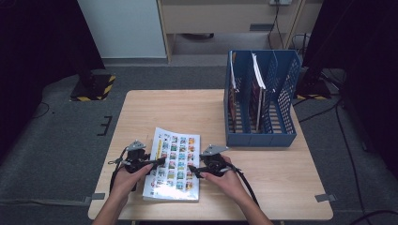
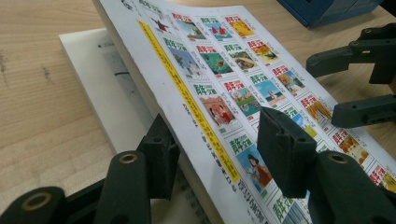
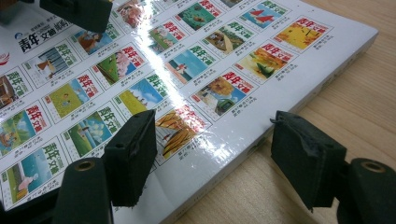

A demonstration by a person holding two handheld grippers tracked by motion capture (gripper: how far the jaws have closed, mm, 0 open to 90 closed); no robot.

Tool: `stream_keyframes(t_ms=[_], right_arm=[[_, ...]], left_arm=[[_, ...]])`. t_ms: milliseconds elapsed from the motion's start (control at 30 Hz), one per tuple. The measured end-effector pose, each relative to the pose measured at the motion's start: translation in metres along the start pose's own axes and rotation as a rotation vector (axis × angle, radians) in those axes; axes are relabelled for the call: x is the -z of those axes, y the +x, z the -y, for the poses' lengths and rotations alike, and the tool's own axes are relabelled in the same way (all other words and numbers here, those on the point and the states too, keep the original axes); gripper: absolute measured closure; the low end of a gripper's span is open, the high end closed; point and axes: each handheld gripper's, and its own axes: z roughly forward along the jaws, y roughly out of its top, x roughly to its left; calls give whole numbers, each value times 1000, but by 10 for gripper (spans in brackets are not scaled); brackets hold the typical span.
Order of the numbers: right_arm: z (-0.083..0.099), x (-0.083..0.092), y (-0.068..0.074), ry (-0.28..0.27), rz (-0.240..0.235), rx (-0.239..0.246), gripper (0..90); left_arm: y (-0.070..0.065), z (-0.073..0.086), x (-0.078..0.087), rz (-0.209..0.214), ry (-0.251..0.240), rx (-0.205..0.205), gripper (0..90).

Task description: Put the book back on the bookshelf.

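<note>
Magazine point(image 1: 172, 161) first: from the high view it lies flat near the front edge of the table point(image 1: 159, 105), its cover of small coloured pictures facing up, with the left gripper point(image 1: 157, 162) at its left edge and the right gripper point(image 1: 196, 170) at its right edge. Behind and to the right stands a blue file rack point(image 1: 261, 99) with a few items already upright in its slots, so my guess is this one is headed there and the lift has barely begun. The left gripper view shows what the overhead hides: the cover point(image 2: 219, 79) is peeled up off the pages beneath, one jaw under it and one above, a gap visible on both sides, so not yet pinched. The right gripper point(image 2: 348, 84) shows farther off. In the right gripper view the jaws stand apart, straddling the magazine's corner point(image 3: 224, 140) without touching, one over the cover, the other over bare wood.
</note>
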Motion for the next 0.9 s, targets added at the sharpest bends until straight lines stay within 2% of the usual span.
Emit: stream_keyframes(t_ms=[33,100,233,400,433,500,600,633,700,733,767,800,833,867,900], right_arm=[[0,0,0,1,1,3,315],[0,0,0,1,0,10,315],[0,0,-1,8,-8,0,312],[0,0,-1,6,-7,-1,310],[0,-1,-2,8,-12,-10,308],[-1,-1,-2,8,-15,-15,307],[-1,-1,-2,8,-15,-14,307],[-1,-1,-3,8,-15,-14,307],[-1,-1,-2,9,-13,-16,308],[0,-1,-1,7,-10,-11,308],[0,-1,-1,7,-8,-9,308],[0,-1,-1,7,-8,-9,308],[0,-1,-2,10,-11,-12,307],[0,-1,-2,10,-13,-17,306],[0,-1,-2,9,-13,-17,305]], left_arm=[[-4,-3,5,21,-34,6,499],[-8,-5,7,28,-52,8,504],[-9,-9,0,18,-33,-19,532],[-5,-15,-5,15,-32,-16,602],[-5,-18,-8,6,-2,-40,612],[-4,-20,-12,-3,19,-60,615],[-3,-23,-15,11,21,-44,618],[-2,-26,-17,39,16,-24,618],[-7,-29,-23,60,31,-74,640],[-7,-29,-23,60,31,-74,643],[-14,-27,-25,35,44,-130,657],[-14,-27,-25,35,44,-130,665],[-17,-26,-25,-3,32,-159,700],[-17,-26,-25,-3,32,-159,719],[-18,-25,-24,-6,7,-128,740]])
